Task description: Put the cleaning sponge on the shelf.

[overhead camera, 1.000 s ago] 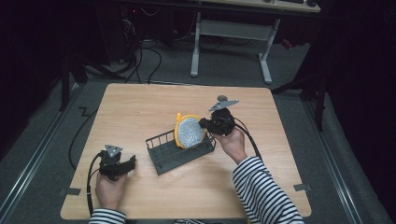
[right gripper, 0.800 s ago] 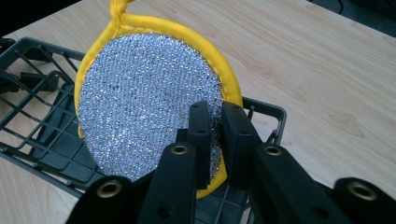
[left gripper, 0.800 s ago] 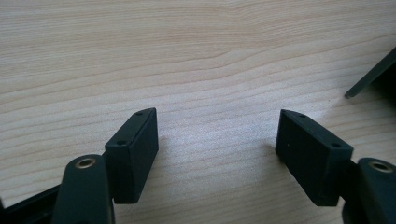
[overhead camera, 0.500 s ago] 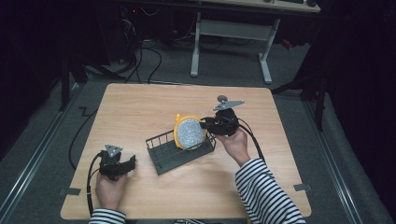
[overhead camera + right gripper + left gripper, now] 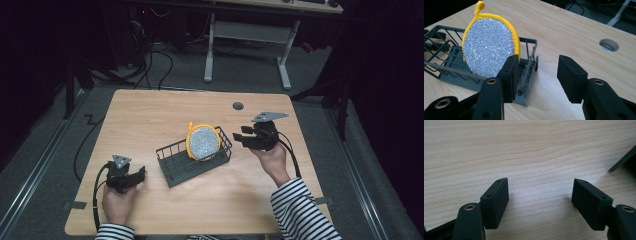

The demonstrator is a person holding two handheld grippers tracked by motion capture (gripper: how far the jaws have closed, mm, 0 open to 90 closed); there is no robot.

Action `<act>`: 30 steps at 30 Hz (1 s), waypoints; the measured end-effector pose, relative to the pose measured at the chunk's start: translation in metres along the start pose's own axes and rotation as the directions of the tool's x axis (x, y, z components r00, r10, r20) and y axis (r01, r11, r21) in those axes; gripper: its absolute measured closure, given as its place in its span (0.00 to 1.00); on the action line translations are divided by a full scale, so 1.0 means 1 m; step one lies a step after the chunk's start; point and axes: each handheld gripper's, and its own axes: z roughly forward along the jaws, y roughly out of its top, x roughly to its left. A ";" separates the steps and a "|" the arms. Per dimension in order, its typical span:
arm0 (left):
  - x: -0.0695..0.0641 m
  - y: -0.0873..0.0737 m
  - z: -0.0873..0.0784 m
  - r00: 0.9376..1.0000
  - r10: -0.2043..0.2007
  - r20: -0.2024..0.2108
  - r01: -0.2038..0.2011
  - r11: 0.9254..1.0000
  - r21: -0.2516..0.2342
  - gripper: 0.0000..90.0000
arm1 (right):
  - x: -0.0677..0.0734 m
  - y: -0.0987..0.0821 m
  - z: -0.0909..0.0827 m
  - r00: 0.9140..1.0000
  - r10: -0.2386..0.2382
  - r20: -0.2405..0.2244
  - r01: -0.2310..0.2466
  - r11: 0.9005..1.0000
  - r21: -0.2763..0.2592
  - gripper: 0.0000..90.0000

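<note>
My right gripper (image 5: 537, 77) just opened, empty, beside the wire rack (image 5: 172, 162) on the wooden table (image 5: 150, 120); my left gripper (image 5: 540, 200) is spread; dark room.

One wire rack (image 5: 192, 162) is sitting on the surface (image 5: 150, 120), and one round silver pad with a yellow rim (image 5: 203, 142) is standing in it. One round hole (image 5: 238, 106) is showing in the surface near its far edge. Two grippers are showing: the left gripper (image 5: 137, 175) and the right gripper (image 5: 241, 136), each carrying two black fingers (image 5: 571, 77), four in all. Two hands are holding them, one each, and two cables are trailing from them, one per gripper. Two grey three-cornered plates are riding on top, one on each. Two striped sleeves are coming in at the near edge.
</note>
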 end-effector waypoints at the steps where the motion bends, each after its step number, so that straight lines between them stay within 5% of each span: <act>1: 0.000 0.000 0.000 1.000 0.000 0.000 0.000 1.000 0.000 0.34 | 0.000 0.000 0.000 1.000 0.000 0.000 0.000 1.000 0.000 0.58; 10: 0.000 0.000 0.000 1.000 0.001 0.000 -0.001 1.000 0.000 0.34 | -0.018 -0.057 -0.026 0.994 0.084 0.075 -0.084 0.996 0.009 0.55; 17: 0.000 0.000 0.000 1.000 0.003 0.001 -0.003 1.000 0.002 0.34 | -0.033 -0.125 -0.021 0.970 0.170 0.173 -0.177 0.984 0.026 0.49; 24: 0.000 0.000 0.000 1.000 0.003 0.001 -0.003 1.000 0.002 0.34 | -0.036 -0.165 -0.010 0.952 0.156 0.263 -0.178 0.982 0.061 0.45; 30: 0.000 0.000 0.000 1.000 0.003 0.002 -0.003 1.000 0.002 0.34 | -0.032 -0.166 -0.010 0.950 0.127 0.287 -0.154 0.985 0.074 0.45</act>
